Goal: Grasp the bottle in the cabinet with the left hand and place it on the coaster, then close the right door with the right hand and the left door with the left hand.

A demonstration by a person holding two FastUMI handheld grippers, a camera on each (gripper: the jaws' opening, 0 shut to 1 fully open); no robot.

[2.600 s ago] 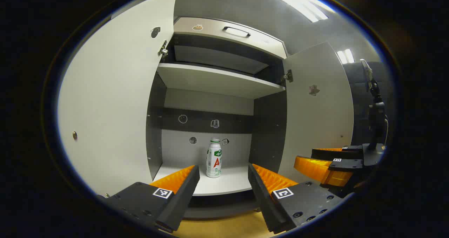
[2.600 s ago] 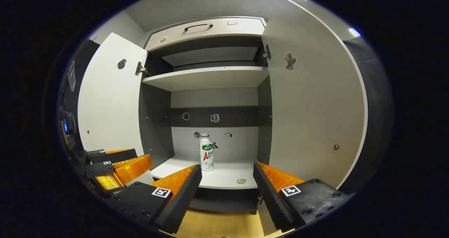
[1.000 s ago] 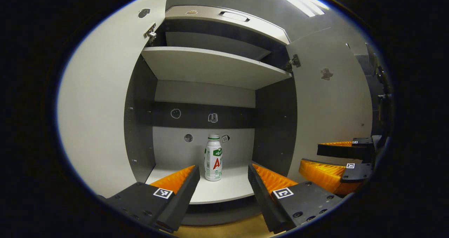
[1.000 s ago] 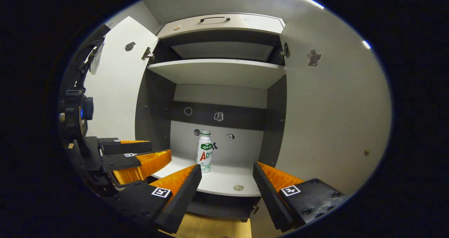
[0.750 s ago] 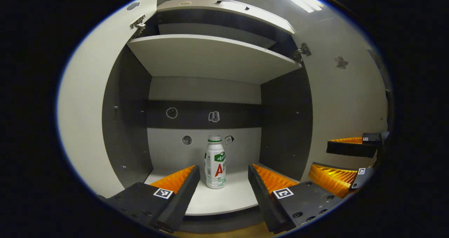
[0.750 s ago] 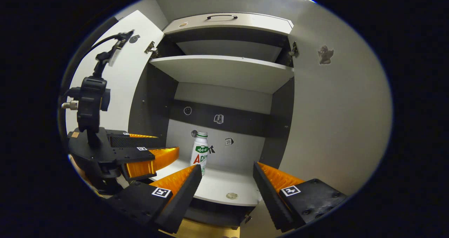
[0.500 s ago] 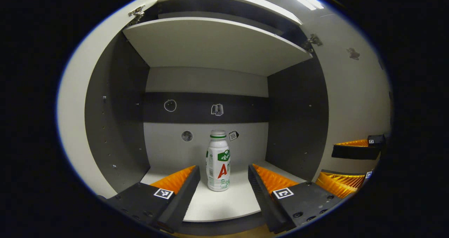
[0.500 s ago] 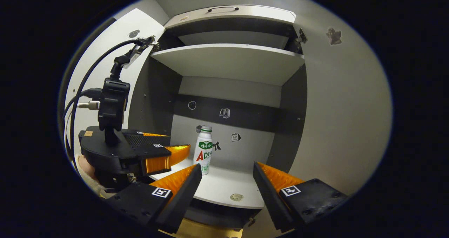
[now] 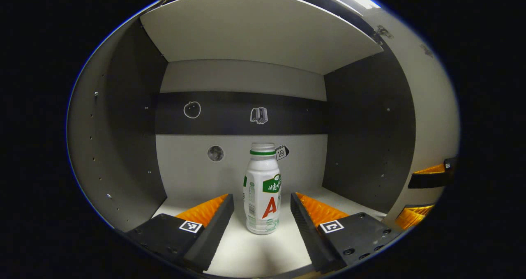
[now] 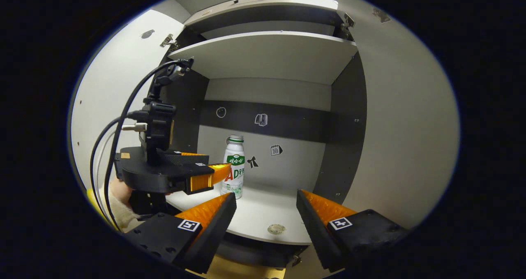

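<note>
A white bottle [image 9: 262, 188] with a green and red label stands upright on the cabinet's lower shelf [image 9: 250, 254]. My left gripper [image 9: 261, 197] is open inside the cabinet, and the bottle stands at its fingertips, one finger on each side, with gaps to both. In the right gripper view the left gripper [image 10: 205, 176] reaches in from the left, its near finger overlapping the bottle [image 10: 234, 164]. My right gripper [image 10: 266, 194] is open in front of the shelf with nothing between its fingers. It also shows at the right edge of the left gripper view [image 9: 427, 192].
Both doors stand open: the left door [image 10: 119, 81] and the right door [image 10: 402, 118]. An upper shelf [image 10: 267, 53] roofs the compartment, with a drawer [image 10: 263, 1] above it. A small round disc [image 10: 276, 229] lies by the shelf's front edge. A hand [image 10: 119, 190] holds the left gripper.
My left gripper has moved forward into the cabinet until the bottle stands at its fingertips. The right gripper has come a little closer to the shelf. Both stay open.
</note>
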